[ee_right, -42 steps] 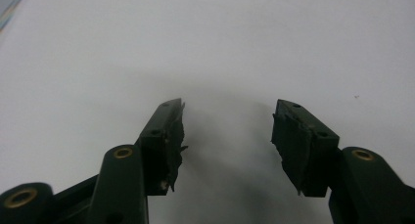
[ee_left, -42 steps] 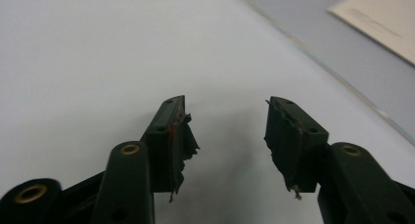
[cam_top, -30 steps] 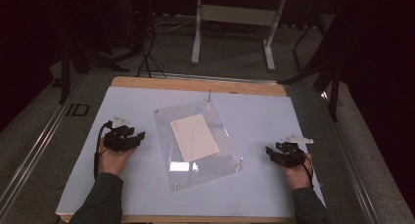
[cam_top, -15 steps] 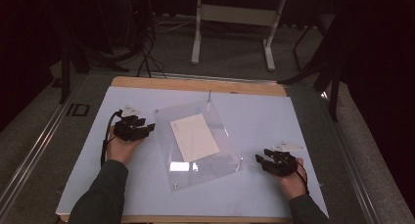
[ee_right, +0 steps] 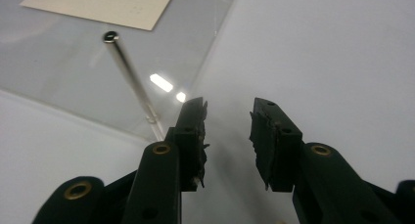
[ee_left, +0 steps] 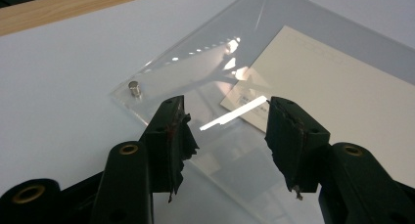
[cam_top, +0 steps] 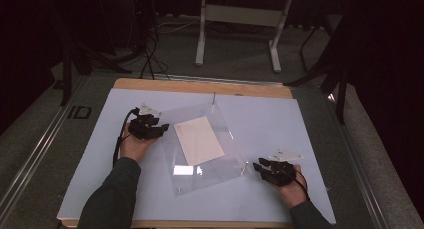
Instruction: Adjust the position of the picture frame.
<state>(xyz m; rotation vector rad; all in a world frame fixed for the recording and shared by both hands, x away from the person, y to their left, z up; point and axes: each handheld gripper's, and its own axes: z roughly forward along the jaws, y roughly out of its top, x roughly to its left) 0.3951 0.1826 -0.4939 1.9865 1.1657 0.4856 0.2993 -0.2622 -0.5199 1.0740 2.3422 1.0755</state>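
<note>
A clear acrylic plate lies turned at an angle on the pale mat, with a cream card at its middle. Short metal pegs stand at its corners, one at the far corner. My left gripper is at the plate's left edge, open; in the left gripper view its jaws straddle the plate's rim, close to a corner peg and the card. My right gripper is open beside the plate's right corner; its own view has a tall peg just left of the jaws.
The mat covers a wooden table whose bare edge runs along the far side. Beyond it are a white table frame and cables on a dark floor. Open mat lies to the right of the plate.
My left gripper has moved right and forward up to the plate's left edge. My right gripper has moved left and a little nearer, up to the plate's right corner.
</note>
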